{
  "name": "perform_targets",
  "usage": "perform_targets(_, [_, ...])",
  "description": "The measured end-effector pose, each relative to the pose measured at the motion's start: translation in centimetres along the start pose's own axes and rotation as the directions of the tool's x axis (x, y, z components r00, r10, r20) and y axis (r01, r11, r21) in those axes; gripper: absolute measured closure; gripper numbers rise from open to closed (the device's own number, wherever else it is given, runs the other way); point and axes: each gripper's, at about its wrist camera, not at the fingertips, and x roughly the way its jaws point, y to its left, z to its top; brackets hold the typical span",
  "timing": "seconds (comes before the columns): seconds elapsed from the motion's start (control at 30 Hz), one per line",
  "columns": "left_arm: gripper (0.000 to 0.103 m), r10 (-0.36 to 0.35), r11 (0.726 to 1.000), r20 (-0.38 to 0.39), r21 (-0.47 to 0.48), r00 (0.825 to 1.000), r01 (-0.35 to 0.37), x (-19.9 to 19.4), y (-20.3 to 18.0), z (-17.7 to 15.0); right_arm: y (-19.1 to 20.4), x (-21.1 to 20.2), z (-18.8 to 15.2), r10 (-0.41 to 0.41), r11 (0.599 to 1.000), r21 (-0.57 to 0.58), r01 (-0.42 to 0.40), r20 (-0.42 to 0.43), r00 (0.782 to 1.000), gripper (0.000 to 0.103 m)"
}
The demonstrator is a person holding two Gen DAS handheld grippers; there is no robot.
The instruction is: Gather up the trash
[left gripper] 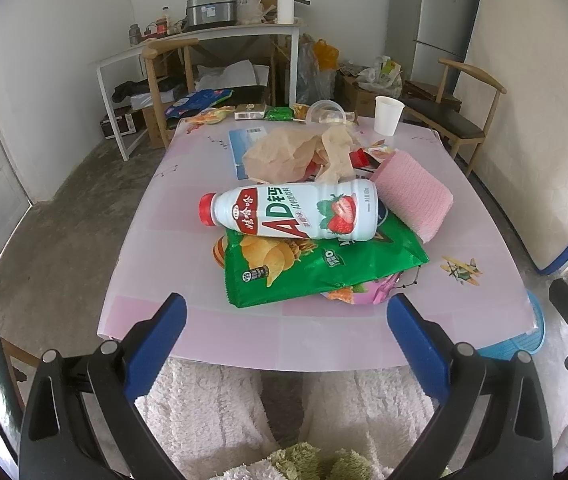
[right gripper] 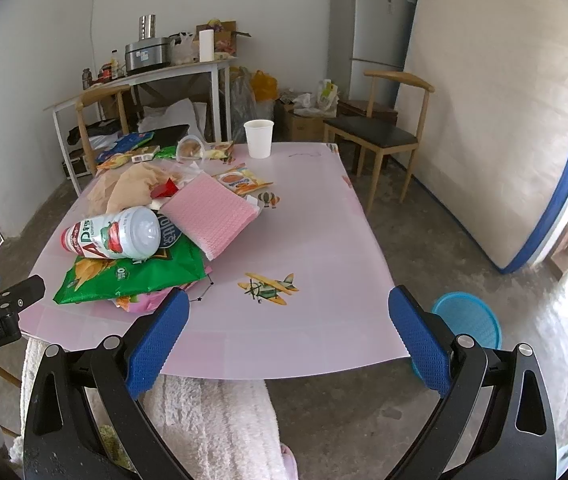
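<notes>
Currently, left to right:
Left gripper (left gripper: 285,322): jaws wide, empty, at near table edge.
Table (right gripper: 323,240): pink top; trash pile (left gripper: 315,232) left of centre, bottle (left gripper: 287,211) lying on green chip bag (left gripper: 315,268).
Right gripper (right gripper: 287,320): jaws wide, empty.
Floor: blue basket (right gripper: 469,320) right of table.
Room: fridge (right gripper: 371,20), mattress (right gripper: 495,120) against wall.
</notes>
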Motion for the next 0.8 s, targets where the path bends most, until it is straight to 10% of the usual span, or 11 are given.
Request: perform_targets(0.8, [0.005,-0.039,0.999,0.002,0.021,0.999,0.039,-0.5,-1.6,0.2,-0.9,-0.1,0.0,-0.007,1.0,0.009,0.007,0.0,1.0,0.008])
